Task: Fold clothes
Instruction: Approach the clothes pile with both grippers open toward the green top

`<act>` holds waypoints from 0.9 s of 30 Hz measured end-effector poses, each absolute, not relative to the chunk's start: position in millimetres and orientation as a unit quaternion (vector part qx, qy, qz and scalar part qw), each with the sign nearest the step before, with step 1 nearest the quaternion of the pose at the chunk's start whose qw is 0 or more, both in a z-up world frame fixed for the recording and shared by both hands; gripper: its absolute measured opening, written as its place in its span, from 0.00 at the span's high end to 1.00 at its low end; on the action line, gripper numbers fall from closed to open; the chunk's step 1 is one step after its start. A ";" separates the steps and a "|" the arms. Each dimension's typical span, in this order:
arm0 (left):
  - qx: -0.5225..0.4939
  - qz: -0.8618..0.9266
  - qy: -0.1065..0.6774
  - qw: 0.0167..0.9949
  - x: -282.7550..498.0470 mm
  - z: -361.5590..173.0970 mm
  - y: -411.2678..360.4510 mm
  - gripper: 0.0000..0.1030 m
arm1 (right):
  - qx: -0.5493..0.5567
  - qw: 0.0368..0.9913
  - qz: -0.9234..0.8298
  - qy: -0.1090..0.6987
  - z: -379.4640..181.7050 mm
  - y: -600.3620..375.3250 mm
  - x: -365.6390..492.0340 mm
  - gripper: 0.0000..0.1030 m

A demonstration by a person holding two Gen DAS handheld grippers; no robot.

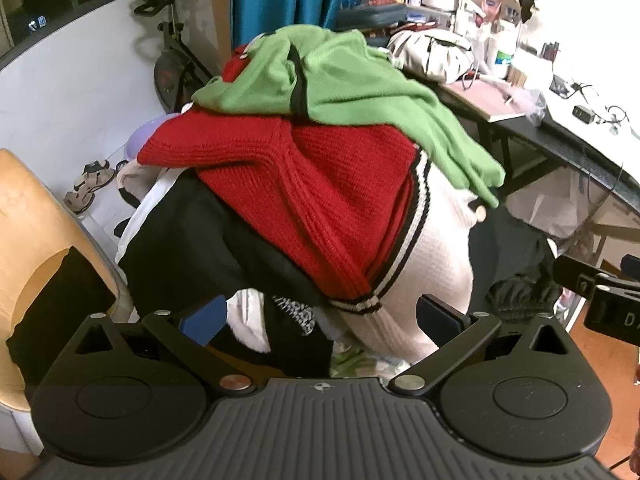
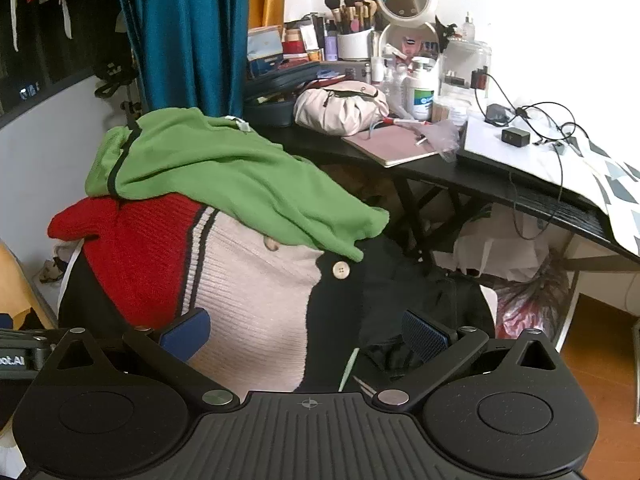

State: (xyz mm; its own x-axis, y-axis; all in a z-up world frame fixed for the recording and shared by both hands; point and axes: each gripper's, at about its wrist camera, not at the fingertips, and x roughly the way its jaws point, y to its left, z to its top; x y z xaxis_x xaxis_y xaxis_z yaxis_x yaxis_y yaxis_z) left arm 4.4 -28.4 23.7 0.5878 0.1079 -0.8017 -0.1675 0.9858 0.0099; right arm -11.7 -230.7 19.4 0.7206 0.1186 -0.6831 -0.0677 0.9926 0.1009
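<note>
Green top point(image 1: 320, 76) crowning clothes heap point(image 1: 304, 208), both claws agape

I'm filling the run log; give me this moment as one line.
stage: pre-grasp | left tool: open | right tool: open | pile top: green top over red-and-cream sweater | folded: none

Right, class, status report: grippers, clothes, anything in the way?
Left gripper open, right gripper open, both empty. Green top on the pile, over red-and-cream knit; nothing folded. Desk close by on the right.
</note>
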 end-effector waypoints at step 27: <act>0.011 0.019 0.451 0.892 48.1 23.8 -1.2 0.00 | 0.033 0.930 -0.001 0.366 26.7 -194.9 6.6 0.01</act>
State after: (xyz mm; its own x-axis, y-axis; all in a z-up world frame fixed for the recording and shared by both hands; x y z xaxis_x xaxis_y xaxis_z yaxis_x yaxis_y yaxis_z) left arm 48.1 -1.2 23.8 0.5930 0.0433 -0.8040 -0.0235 0.9991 0.0365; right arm 6.6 -194.9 26.7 0.7323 0.0220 -0.6807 0.0263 0.9978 0.0605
